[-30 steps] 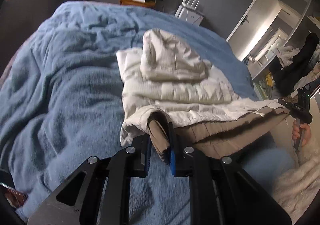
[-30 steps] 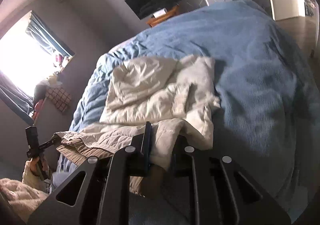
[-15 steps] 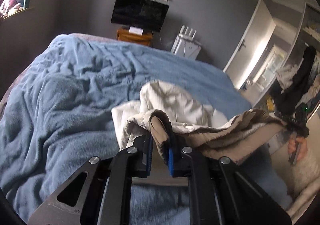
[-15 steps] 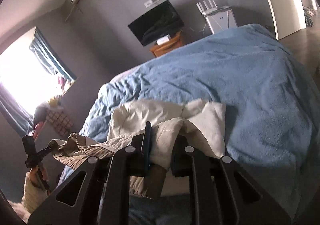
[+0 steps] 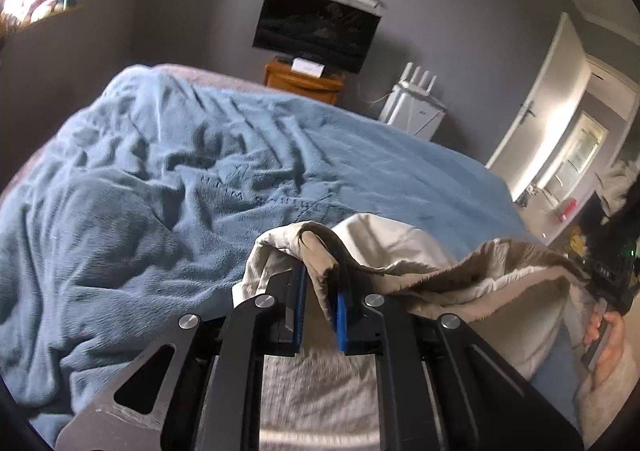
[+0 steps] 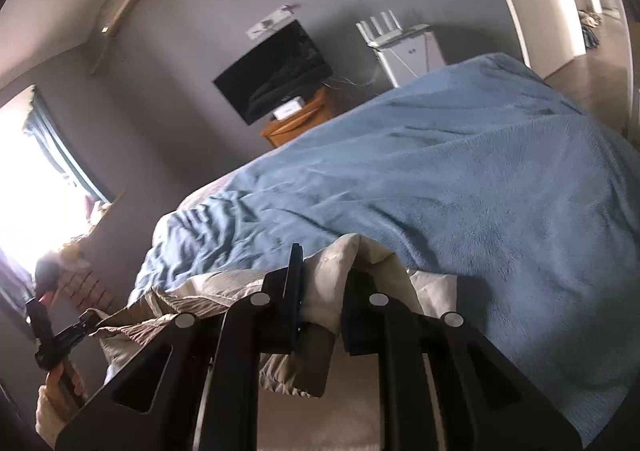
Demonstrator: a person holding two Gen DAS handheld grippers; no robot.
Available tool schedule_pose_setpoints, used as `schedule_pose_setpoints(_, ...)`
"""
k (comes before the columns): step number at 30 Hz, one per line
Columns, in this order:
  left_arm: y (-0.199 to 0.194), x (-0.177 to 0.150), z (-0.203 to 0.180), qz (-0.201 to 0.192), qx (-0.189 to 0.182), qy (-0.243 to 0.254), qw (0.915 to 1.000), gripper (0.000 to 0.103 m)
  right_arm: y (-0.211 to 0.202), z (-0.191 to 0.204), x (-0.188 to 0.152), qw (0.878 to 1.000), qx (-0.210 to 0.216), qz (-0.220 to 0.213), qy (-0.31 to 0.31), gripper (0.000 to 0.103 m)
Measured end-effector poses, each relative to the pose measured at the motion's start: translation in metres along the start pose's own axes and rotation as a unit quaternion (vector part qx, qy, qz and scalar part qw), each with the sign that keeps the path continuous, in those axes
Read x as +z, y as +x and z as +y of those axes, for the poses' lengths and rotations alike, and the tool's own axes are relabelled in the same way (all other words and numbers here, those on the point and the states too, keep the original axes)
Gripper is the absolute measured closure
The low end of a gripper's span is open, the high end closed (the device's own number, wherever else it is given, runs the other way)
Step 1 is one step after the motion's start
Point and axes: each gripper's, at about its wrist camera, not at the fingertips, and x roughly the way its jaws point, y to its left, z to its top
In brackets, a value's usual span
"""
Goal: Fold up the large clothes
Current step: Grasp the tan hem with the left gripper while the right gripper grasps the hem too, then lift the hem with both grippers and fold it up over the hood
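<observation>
Two tongs, left tongs [image 5: 322, 305] and right tongs [image 6: 322, 301], each clamped on an edge of the cream jacket [image 5: 400, 247] | jacket hangs between them over the bed's [image 5: 168, 187] near edge | risk: thick padded hem slips out, edge sags, fold lands crooked.

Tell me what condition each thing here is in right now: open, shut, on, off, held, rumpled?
Left gripper: shut on the jacket.
Right gripper: shut on the jacket.
Jacket: cream, puffy, held up at two corners, sagging between them.
Blue blanket: spread over the bed, wrinkled.
TV: screen dark.
Door: open.
</observation>
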Motion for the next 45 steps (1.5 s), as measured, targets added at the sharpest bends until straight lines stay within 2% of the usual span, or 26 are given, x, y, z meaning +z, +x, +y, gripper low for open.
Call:
schedule_pose_setpoints(5, 0.053, -0.002, 0.016, 0.013, 0.022, -0.028, 0.9993, 0.091, 0.051, -0.021, -0.006, 1.000, -0.017, 0.000, 0.026, 0.090)
schedule_pose_setpoints(10, 0.082, -0.024, 0.023, -0.007, 0.052, -0.035, 0.9980, 0.091, 0.088, -0.033, -0.022, 0.999, -0.041, 0.005, 0.006, 0.090)
schedule_pose_setpoints(15, 0.102, -0.036, 0.024, -0.004, 0.078, -0.012, 0.9969, 0.089, 0.109, -0.042, -0.039, 0.998, -0.064, 0.015, -0.018, 0.090)
schedule_pose_setpoints(20, 0.109, -0.035, 0.025, -0.002, 0.081, -0.007, 0.9967, 0.087, 0.118, -0.050, -0.042, 0.998, -0.064, 0.025, -0.004, 0.090)
schedule_pose_setpoints(27, 0.107, -0.038, 0.023, -0.011, 0.079, 0.000, 0.9968, 0.086, 0.112, -0.048, -0.044, 0.998, -0.058, 0.016, -0.003, 0.089)
schedule_pose_setpoints(30, 0.102, -0.040, 0.019, -0.015, 0.077, 0.005, 0.9969, 0.073, 0.109, -0.048, -0.044, 0.998, -0.057, 0.018, -0.003, 0.084)
schedule_pose_setpoints(31, 0.102, -0.041, 0.018, -0.015, 0.079, 0.006, 0.9968, 0.071, 0.107, -0.048, -0.044, 0.998, -0.055, 0.018, -0.002, 0.078)
schedule_pose_setpoints(33, 0.100, -0.042, 0.016, -0.014, 0.078, 0.006, 0.9968, 0.063, 0.101, -0.047, -0.043, 0.999, -0.045, 0.015, 0.004, 0.057)
schedule_pose_setpoints(34, 0.099, -0.044, 0.015, -0.015, 0.077, 0.004, 0.9970, 0.042, 0.098, -0.046, -0.044, 0.999, -0.042, 0.011, 0.005, 0.041)
schedule_pose_setpoints(35, 0.097, -0.045, 0.015, -0.018, 0.076, 0.003, 0.9969, 0.018, 0.092, -0.043, -0.044, 0.999, -0.047, 0.000, 0.003, 0.031)
schedule_pose_setpoints(37, 0.090, -0.048, 0.011, -0.029, 0.077, 0.009, 0.9965, 0.017, 0.083, -0.039, -0.044, 0.999, -0.050, -0.011, -0.006, 0.028)
schedule_pose_setpoints(42, 0.077, -0.055, -0.001, -0.027, 0.073, 0.021, 0.9968, 0.015, 0.065, -0.029, -0.050, 0.999, -0.051, -0.006, -0.015, 0.025)
schedule_pose_setpoints(45, 0.067, -0.063, -0.010, -0.025, 0.072, 0.031, 0.9966, 0.012, 0.053, -0.020, -0.056, 0.998, -0.060, -0.002, -0.035, 0.020)
